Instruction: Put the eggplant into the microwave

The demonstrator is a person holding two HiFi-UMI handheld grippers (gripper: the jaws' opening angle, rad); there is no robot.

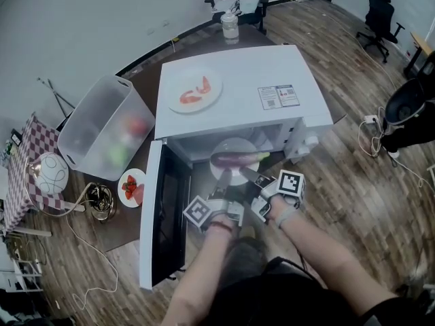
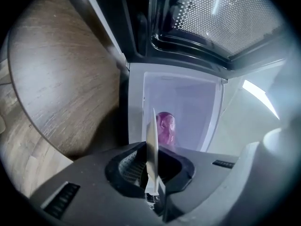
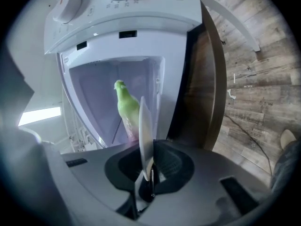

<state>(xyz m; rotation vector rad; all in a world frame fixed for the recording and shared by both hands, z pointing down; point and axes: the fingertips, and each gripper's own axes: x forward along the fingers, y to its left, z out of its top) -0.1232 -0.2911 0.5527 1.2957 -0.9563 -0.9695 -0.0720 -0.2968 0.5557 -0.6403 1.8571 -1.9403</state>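
Note:
A purple eggplant with a green stem lies on a white plate at the mouth of the open white microwave. Both grippers hold that plate by its near rim: the left gripper and the right gripper sit side by side just in front of the cavity. In the left gripper view the plate stands edge-on in the left gripper, with the eggplant's purple end behind it. The right gripper view shows the plate edge-on in the right gripper and the green stem beyond.
The microwave door hangs open to the left. A plate with red food rests on top of the microwave. A clear plastic bin, a small plate of strawberries and a jar stand on the dark table.

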